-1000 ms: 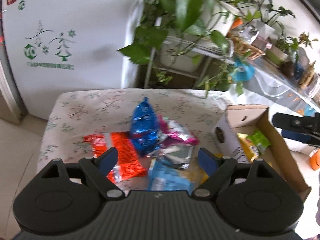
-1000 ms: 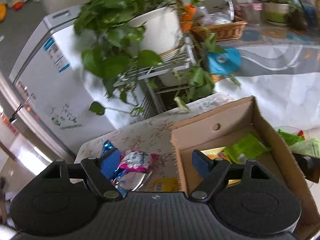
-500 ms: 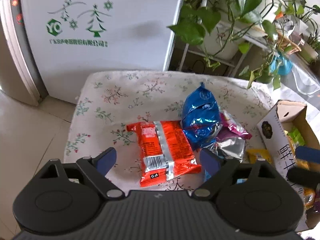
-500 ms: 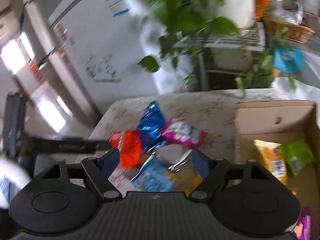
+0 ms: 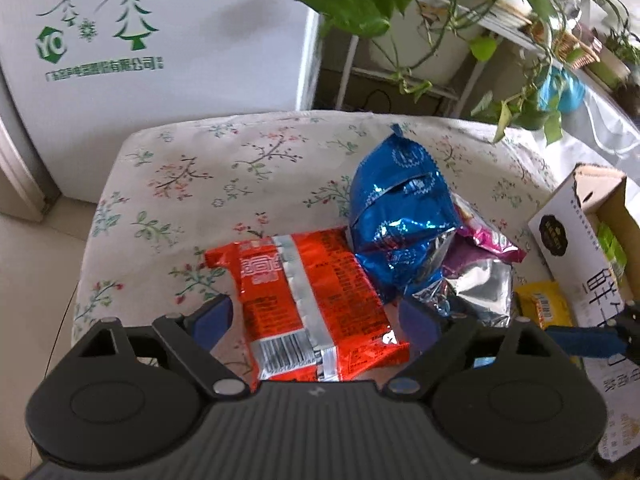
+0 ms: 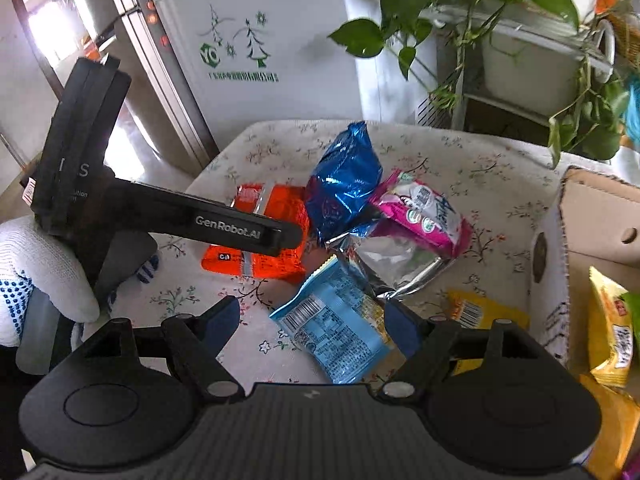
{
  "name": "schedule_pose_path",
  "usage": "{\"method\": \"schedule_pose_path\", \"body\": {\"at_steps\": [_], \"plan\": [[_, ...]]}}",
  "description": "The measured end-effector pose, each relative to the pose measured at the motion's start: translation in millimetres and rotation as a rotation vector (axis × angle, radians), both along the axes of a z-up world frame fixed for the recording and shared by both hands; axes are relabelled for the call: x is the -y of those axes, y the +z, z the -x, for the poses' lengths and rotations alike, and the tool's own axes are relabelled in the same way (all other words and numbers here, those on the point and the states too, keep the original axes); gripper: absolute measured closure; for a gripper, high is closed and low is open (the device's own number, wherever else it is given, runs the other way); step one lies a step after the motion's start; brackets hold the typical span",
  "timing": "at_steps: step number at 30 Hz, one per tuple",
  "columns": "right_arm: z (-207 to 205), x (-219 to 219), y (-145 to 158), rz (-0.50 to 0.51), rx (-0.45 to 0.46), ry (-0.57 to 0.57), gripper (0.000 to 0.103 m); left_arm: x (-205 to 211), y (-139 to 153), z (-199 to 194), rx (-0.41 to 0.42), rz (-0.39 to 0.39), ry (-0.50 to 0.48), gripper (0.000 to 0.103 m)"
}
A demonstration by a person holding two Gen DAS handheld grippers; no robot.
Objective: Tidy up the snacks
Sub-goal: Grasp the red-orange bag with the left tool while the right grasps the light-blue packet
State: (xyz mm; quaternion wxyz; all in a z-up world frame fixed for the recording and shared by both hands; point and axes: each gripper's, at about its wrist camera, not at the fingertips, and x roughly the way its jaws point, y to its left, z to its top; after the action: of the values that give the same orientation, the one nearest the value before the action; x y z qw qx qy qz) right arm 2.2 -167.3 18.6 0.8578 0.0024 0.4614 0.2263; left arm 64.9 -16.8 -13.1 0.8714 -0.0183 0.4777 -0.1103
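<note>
A pile of snack packets lies on a floral-clothed table (image 5: 192, 184). My left gripper (image 5: 314, 314) is open, low over an orange packet (image 5: 308, 304) that lies between its fingers; the pads do not press it. A blue foil bag (image 5: 400, 216) leans beside it on a pink and silver bag (image 5: 480, 280). My right gripper (image 6: 312, 314) is open above a light blue packet (image 6: 336, 328). A small yellow packet (image 6: 480, 312) lies by the cardboard box (image 6: 592, 216). In the right wrist view the left tool's black finger (image 6: 240, 228) crosses the orange packet (image 6: 276, 256).
The open box at the right holds yellow (image 6: 612, 336) and green packets. A white cabinet with green tree print (image 5: 120, 40) and a rack of trailing plants (image 5: 400, 0) stand behind the table. A gloved hand (image 6: 40, 264) holds the left tool.
My left gripper has sunk and swung left over the orange packet, its jaws a little wider. My right gripper has turned from the box to the pile and come down over the light blue packet.
</note>
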Motion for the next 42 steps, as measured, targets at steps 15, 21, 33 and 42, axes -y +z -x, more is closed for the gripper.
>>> {"method": "schedule_pose_path", "body": {"at_steps": [15,21,33,42], "plan": [[-6.6,-13.0,-31.0,0.019,-0.106,0.022,0.016,-17.7,-12.9,-4.0,-0.008,-0.008,-0.013,0.011],[7.1,-31.4,-26.9,0.054,-0.096,0.115,0.015,-32.8,-7.1,-1.8,-0.013,-0.002,-0.015,0.011],[-1.6,-47.1,-36.9,0.148,0.005,0.117,0.015,-1.2,-14.6,-11.0,-0.016,-0.112,-0.096,0.009],[-1.0,-56.1,-47.1,0.187,0.041,0.117,0.01,-0.5,-18.2,-12.1,-0.02,-0.129,-0.065,0.0]]}}
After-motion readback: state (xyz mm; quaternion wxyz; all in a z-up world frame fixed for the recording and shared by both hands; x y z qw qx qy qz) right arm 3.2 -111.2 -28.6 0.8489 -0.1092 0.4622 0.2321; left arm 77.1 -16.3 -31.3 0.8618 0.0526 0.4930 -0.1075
